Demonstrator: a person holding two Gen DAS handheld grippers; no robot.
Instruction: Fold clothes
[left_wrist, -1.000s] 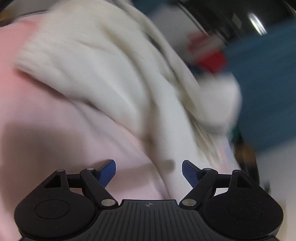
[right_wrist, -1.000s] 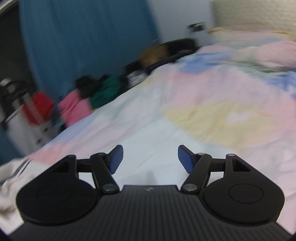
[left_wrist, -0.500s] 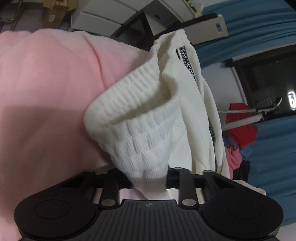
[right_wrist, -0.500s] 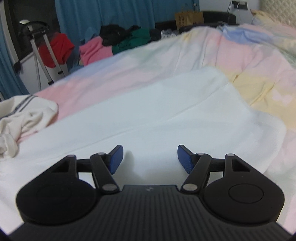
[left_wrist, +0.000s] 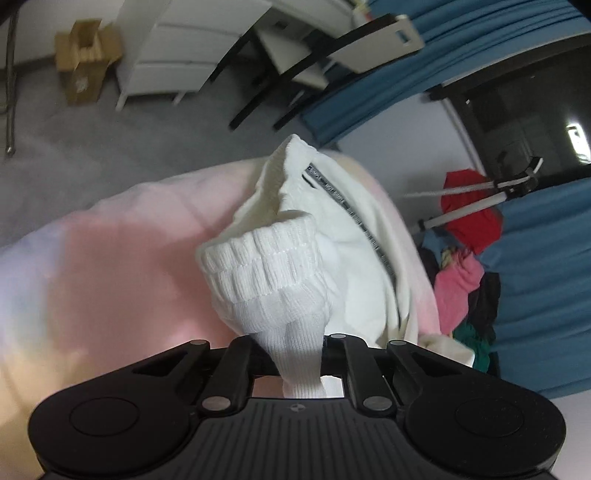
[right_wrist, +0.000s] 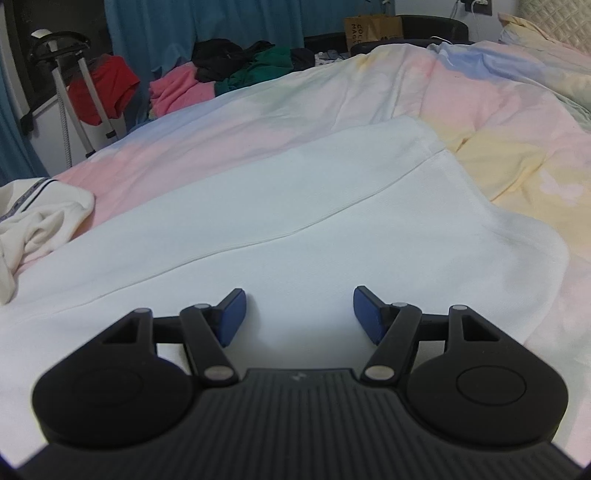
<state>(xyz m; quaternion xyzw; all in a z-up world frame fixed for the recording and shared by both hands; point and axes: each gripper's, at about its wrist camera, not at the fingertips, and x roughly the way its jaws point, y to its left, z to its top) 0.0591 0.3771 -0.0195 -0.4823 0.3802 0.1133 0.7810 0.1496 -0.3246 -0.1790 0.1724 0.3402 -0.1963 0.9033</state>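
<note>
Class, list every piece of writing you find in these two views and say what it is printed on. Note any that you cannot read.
"COC" over "MAG", cut off: brown cardboard box behind the bed.
Lettering on the striped tape of the white garment: too blurred to read.
Marking on the floor carton: too small to read.
Small emblem on each gripper body: a logo, no words.

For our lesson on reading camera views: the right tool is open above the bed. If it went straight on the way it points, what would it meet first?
Most likely the white garment spread flat on the pastel bedding: the open right tool points low along it. Depth is unclear, so the exact touching spot is uncertain.
</note>
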